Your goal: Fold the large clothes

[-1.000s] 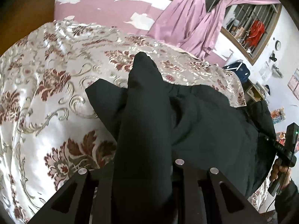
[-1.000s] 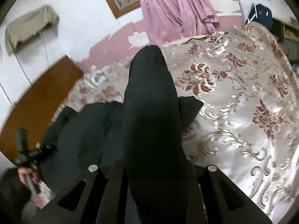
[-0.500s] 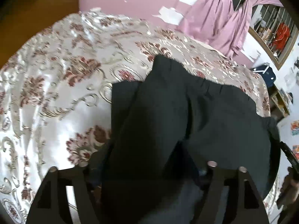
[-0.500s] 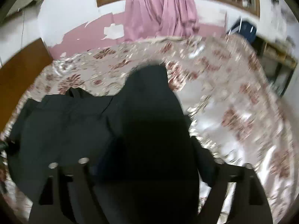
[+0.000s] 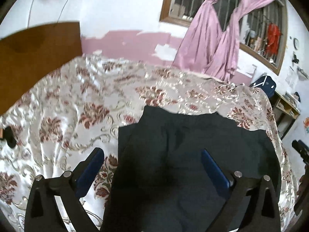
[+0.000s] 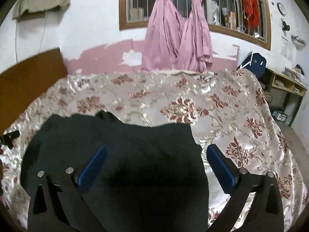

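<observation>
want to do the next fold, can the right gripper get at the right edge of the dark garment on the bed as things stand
Probably yes. The right gripper hangs above the dark garment, its jaws opening with nothing clamped. The garment's right edge lies exposed on the floral bedspread between the two fingers, with nothing on it or in the way.

My right gripper hangs over the bed, its blue-padded fingers spreading apart, with nothing pressed between the pads. Beneath them the black garment lies flat on the floral bedspread, its far edge running across the bed. Past the bed, pink curtains hang knotted before a barred window. A wooden headboard stands at left, a shelf unit at right.
</observation>
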`<move>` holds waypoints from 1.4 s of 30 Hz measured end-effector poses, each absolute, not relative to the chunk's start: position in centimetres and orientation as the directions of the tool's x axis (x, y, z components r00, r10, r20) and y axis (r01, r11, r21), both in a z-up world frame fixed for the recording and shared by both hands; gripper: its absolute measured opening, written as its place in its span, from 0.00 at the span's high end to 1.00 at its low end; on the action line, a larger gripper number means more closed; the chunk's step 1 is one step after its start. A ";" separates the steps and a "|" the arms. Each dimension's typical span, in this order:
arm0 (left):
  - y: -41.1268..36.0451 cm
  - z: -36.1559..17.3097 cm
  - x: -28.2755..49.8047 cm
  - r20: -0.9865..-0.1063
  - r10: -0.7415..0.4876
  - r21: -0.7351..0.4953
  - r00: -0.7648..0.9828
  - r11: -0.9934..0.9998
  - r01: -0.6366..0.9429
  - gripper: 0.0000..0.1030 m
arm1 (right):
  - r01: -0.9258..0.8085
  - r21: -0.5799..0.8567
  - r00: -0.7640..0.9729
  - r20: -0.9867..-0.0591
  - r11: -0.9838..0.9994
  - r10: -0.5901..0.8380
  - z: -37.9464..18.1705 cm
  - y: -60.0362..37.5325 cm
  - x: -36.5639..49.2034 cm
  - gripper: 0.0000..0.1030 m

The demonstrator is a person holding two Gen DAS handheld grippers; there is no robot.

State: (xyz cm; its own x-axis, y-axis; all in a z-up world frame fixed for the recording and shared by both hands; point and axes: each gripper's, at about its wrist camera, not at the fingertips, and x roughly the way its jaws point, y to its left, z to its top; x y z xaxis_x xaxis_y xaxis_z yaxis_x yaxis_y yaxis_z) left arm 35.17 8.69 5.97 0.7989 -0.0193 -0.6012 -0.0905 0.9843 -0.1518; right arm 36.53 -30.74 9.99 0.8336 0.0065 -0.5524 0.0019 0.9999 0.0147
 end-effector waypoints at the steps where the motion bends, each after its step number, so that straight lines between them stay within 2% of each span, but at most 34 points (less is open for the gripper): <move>1: 8.3 6.5 34.6 -0.587 -0.018 -0.145 0.809 0.986 -0.084 0.01 | -0.002 0.019 0.842 -0.539 1.000 0.012 10.5 -30.5 35.9 0.02; 12: 4.7 10.4 28.0 -0.469 0.009 -0.081 0.883 0.995 -0.053 0.01 | -0.029 0.022 0.900 -0.435 0.999 0.036 13.3 -28.2 29.7 0.02; 19: 2.2 12.5 22.8 -0.354 0.036 -0.003 0.935 0.999 -0.040 0.01 | -0.054 0.003 0.931 -0.362 0.999 0.052 15.0 -26.7 25.5 0.02; 26: 1.7 13.8 19.5 -0.317 -0.012 -0.057 0.948 0.998 -0.006 0.01 | -0.071 -0.004 0.950 -0.305 0.997 0.067 16.1 -25.9 21.5 0.02; 42: 0.7 13.0 13.5 -0.284 -0.031 -0.071 0.958 0.997 0.012 0.00 | -0.115 -0.057 0.977 -0.186 0.992 0.103 16.7 -23.9 13.1 0.01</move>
State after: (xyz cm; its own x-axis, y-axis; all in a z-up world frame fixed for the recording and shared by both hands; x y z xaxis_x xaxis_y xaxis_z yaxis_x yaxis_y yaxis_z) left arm 13.54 0.67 13.00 0.9584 -0.0312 -0.2838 0.0116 0.9974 -0.0706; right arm 13.09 -23.90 16.66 0.9771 0.1028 -0.1861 -0.1152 0.9917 -0.0571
